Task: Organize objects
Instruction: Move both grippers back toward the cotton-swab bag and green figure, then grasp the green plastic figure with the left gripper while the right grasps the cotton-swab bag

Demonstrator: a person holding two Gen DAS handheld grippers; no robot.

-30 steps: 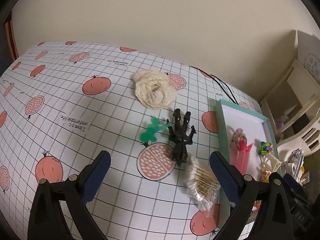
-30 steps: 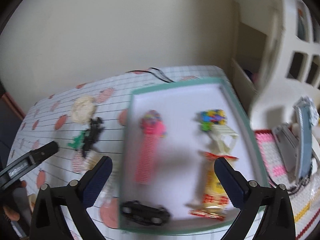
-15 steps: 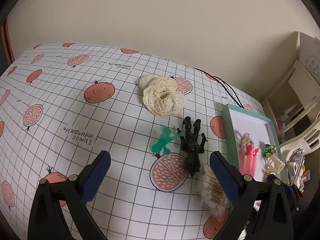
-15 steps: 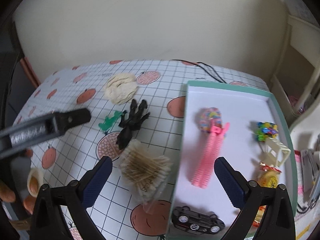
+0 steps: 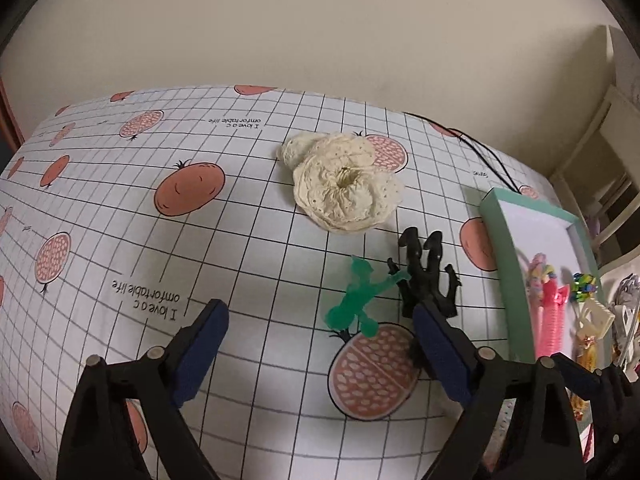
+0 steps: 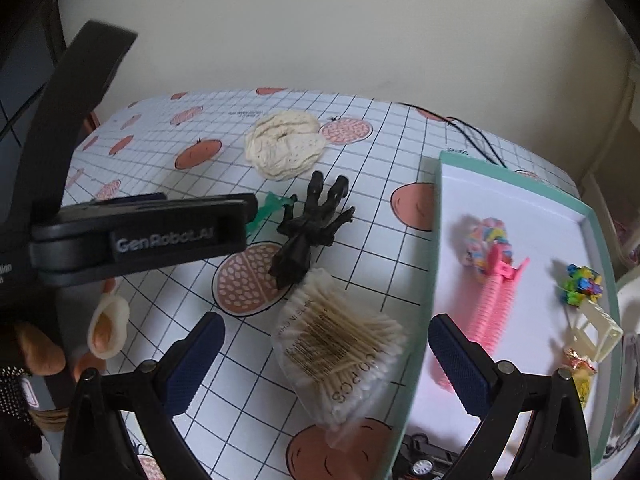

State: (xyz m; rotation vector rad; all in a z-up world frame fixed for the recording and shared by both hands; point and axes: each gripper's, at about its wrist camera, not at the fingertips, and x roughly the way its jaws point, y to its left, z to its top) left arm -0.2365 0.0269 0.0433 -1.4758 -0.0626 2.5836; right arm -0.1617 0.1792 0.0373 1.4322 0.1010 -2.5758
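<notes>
Both grippers, left gripper (image 5: 316, 344) and right gripper (image 6: 326, 354), hover with fingers spread, gripping nothing. Cotton swab bag (image 6: 336, 344) lies between the right fingers, beside the teal tray (image 6: 434, 240). Black figure (image 5: 426, 276) touches, perhaps overlaps, green figure (image 5: 360, 296); cream doily (image 5: 340, 184) farther.

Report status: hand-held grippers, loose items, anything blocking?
Both hand-held grippers open, empty. Cotton swab bag between right's fingers, beside tray. Black figure, green figure loose. Nothing blocking.
</notes>
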